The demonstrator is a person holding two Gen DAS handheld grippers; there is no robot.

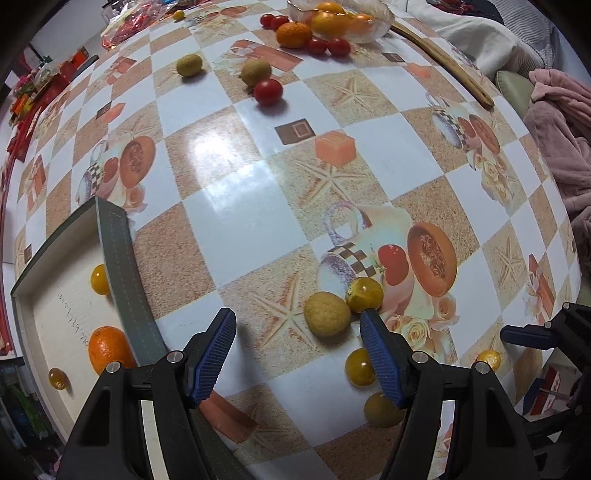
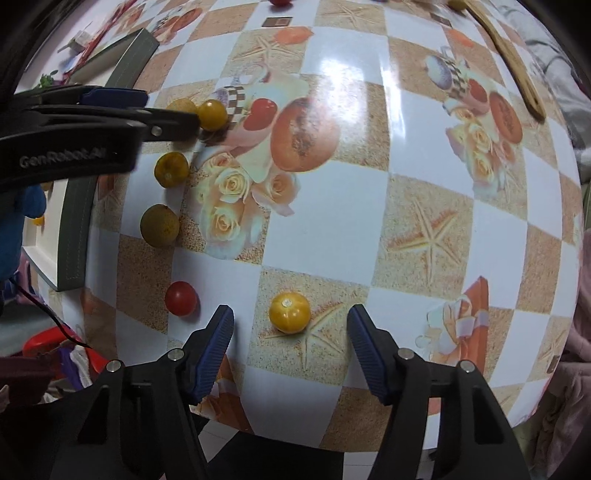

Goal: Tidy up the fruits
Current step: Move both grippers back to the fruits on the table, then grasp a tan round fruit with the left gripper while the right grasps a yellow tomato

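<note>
**Yellow fruit lying between both sets of open jaws**

Checkered oilcloth is covering the desk, printed with starfish, cups and roses.

Left hand-held gripper is hovering low over the desk with jaws spread wide, gripping nothing. A pale kiwi is sitting between the blue fingers, nearer the right one. A yellow tomato is touching the tip of that right finger. Two more yellow fruits are lying just outside the same finger, one behind the other.

Right hand-held gripper is also standing wide, holding nothing. A yellow tomato is resting on the desk between its fingers, touching neither pad. A red tomato is lying just left of the left finger.

A tray with a grey rim is sitting at the desk's left side. Inside it: an orange and two small yellow fruits.

At the far edge, a glass bowl is holding oranges. A tangerine and red tomatoes are lying beside it. Two green kiwis and another red tomato are lying mid-desk. A wooden stick is lying along the right edge.
</note>
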